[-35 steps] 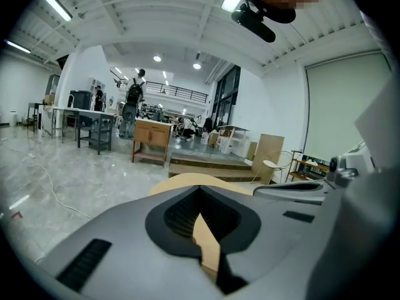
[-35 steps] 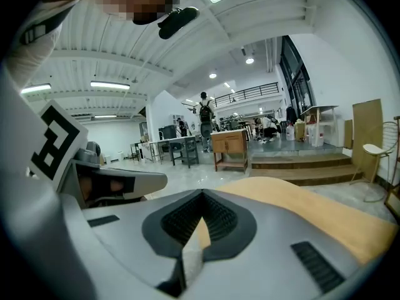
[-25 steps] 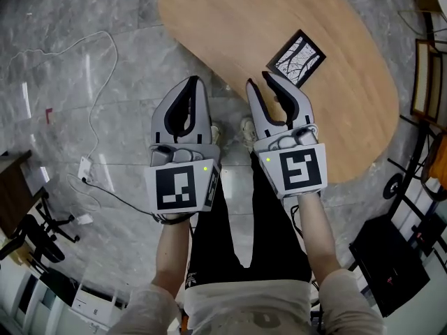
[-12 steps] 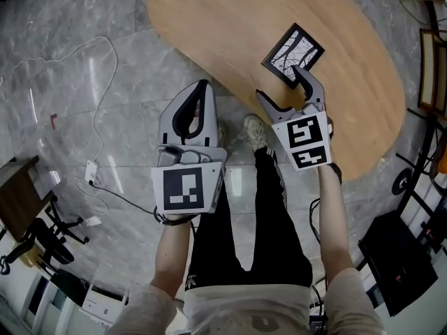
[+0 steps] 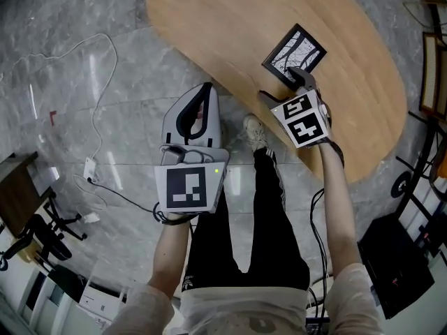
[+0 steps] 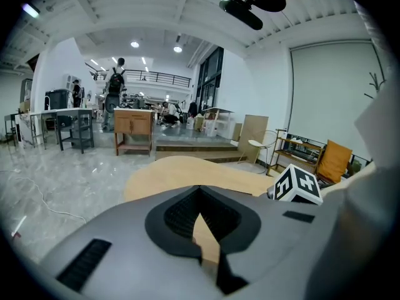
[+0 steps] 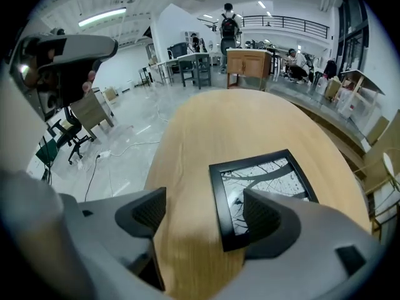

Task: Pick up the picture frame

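The picture frame [image 5: 295, 53], black-rimmed with a black-and-white branch print, lies flat on the oval wooden table [image 5: 230, 26]. My right gripper [image 5: 281, 84] points steeply down at the frame's near corner, open wide. In the right gripper view the picture frame [image 7: 262, 186] has its near left corner under the right jaw. The left jaw hangs over bare table [image 7: 200, 130], and the pads press on nothing. My left gripper [image 5: 206, 88] is shut and empty, held over the floor beside the table edge. In its own view the left gripper [image 6: 201, 250] has its tips together.
A white cable and power strip [image 5: 89, 167] lie on the grey marble floor at the left. An office chair [image 5: 35, 229] stands at the lower left, a black case [image 5: 398, 264] at the lower right. The person's legs and shoe [image 5: 253, 130] are below the table edge.
The right gripper moved forward and down from beside the left gripper to the frame's near corner, tipped downward, and its jaws went from shut to wide open. The left gripper barely shifted.
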A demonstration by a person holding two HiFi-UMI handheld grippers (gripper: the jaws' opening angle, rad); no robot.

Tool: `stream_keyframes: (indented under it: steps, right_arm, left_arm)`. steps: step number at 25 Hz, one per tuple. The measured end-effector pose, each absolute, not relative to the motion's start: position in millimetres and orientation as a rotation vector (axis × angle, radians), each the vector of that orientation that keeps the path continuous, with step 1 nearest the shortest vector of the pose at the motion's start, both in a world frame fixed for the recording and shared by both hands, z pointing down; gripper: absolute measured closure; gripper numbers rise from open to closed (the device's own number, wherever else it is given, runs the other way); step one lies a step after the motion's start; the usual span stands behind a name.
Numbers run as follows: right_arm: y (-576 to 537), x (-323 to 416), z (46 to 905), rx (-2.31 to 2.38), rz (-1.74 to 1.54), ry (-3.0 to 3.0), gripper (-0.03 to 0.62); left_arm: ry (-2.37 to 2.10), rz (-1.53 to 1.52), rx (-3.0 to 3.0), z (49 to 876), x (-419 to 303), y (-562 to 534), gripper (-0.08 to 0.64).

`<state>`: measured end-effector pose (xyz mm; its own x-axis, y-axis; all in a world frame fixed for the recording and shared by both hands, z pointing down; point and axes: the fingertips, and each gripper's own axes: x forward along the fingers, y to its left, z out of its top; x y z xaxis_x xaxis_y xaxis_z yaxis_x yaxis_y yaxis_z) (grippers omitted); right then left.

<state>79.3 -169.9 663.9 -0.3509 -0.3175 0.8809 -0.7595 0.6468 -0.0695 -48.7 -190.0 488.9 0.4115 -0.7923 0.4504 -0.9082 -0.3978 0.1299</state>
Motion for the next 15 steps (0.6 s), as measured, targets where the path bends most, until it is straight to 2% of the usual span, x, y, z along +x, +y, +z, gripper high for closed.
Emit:
stream_keyframes:
  steps: [15]
  right_arm:
    - [-173,76,681,0.792,0.650,-1.892,0.218]
  left_arm:
    - [-1.474,0.459,2.287,501,-54,-193,0.552]
